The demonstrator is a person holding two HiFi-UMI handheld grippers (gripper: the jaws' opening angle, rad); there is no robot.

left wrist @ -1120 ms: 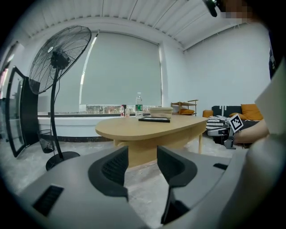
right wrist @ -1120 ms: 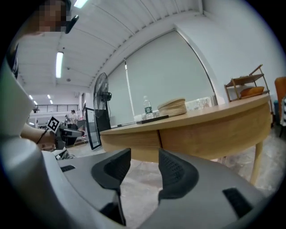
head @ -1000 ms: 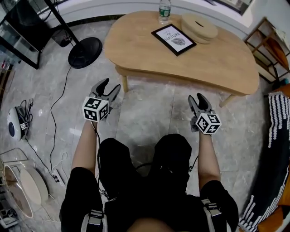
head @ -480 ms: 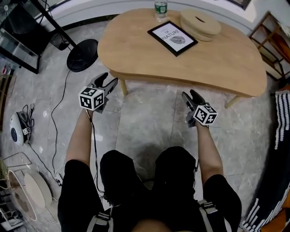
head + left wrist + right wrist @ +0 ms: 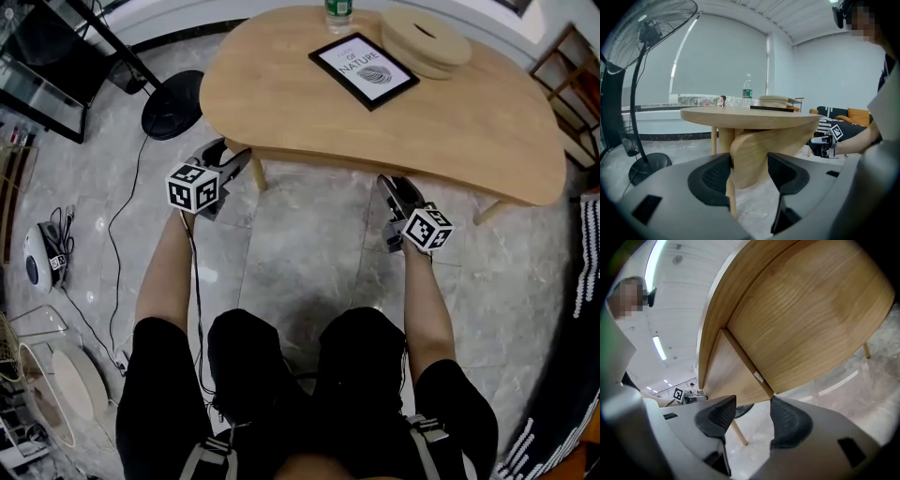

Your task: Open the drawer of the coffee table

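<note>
The light wooden coffee table fills the top of the head view; its drawer is hidden under the top there. My left gripper is open at the table's near left edge, by a leg. In the left gripper view its jaws frame the curved wooden body under the top without touching it. My right gripper is at the near edge further right. In the right gripper view its jaws are closing, still apart, just below the seamed wooden underside; nothing is pressed between them.
On the table stand a framed print, a water bottle and stacked round discs. A floor fan's base and a cable lie to the left, with a white device. A wooden rack is at the right.
Both grippers have moved forward and lower, up to the table's near edge. The right gripper has rolled and now points under the tabletop.
</note>
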